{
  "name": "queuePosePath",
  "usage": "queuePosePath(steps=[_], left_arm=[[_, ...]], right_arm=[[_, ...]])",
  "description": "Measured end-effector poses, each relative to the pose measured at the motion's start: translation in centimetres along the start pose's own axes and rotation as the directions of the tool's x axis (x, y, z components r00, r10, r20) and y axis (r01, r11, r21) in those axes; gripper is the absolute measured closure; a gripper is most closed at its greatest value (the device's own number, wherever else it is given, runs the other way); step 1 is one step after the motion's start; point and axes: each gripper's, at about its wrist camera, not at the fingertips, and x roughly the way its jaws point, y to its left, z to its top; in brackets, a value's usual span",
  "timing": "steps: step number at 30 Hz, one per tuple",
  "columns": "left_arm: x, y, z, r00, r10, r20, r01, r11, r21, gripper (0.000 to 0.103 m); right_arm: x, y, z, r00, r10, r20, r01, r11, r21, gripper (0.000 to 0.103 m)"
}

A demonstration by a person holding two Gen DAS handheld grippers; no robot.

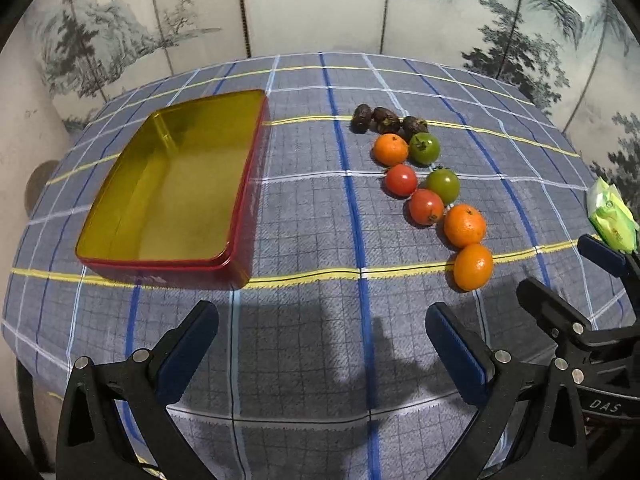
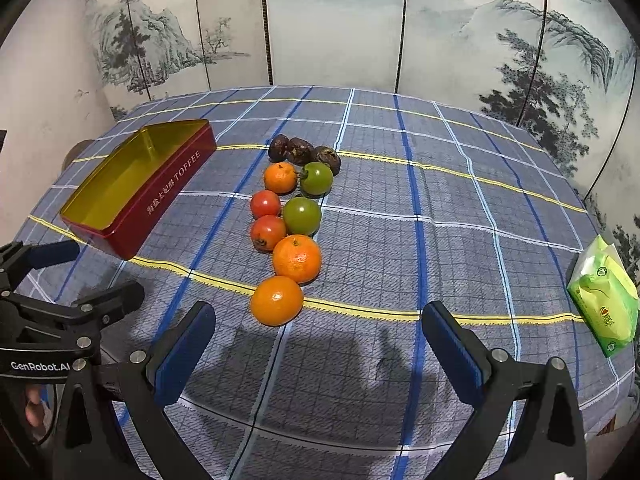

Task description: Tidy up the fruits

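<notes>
A red toffee tin [image 1: 168, 184] with a gold inside lies open and empty on the left of the table; it also shows in the right wrist view [image 2: 132, 188]. To its right lie three oranges [image 1: 473, 267] [image 2: 276, 300], two red tomatoes [image 1: 426, 207] [image 2: 267, 233], two green tomatoes [image 1: 443, 186] [image 2: 302, 216] and three dark wrinkled fruits [image 1: 385, 119] [image 2: 300, 151]. My left gripper [image 1: 322, 344] is open and empty, above the cloth in front of the tin. My right gripper [image 2: 318, 344] is open and empty, just short of the nearest orange.
A blue checked cloth [image 2: 440, 208] covers the table. A green tissue pack [image 2: 604, 300] lies at the right edge and also shows in the left wrist view [image 1: 610, 220]. A painted folding screen [image 2: 340, 28] stands behind the table.
</notes>
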Motion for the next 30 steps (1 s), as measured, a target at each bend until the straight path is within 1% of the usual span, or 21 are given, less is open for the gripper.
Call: queuePosePath(steps=[5,14,24,30], left_arm=[[0.1,0.4,0.0,1.0,0.031,-0.001,-0.031,0.999,-0.017,0.0],[-0.1,0.6,-0.1,0.999,0.032,0.012,-0.032,0.999,-0.029,0.0],[0.0,1.0,0.0,0.998,0.066,0.001,-0.066,0.997,-0.034,0.0],[0.0,1.0,0.1,0.997,0.078,-0.001,-0.079,0.997,-0.028,0.0]], right_arm=[[0.2,0.1,-0.1,1.0,0.007,-0.005,-0.007,1.0,0.0,0.001],[0.8,0.6,-0.4,1.0,0.021,-0.018,-0.021,1.0,-0.009,0.002],[1.3,0.9,-0.5,0.999,0.017,-0.036,-0.017,1.0,-0.009,0.002],[1.5,1.0,-0.6,0.999,0.024,-0.048,-0.024,1.0,-0.014,0.007]])
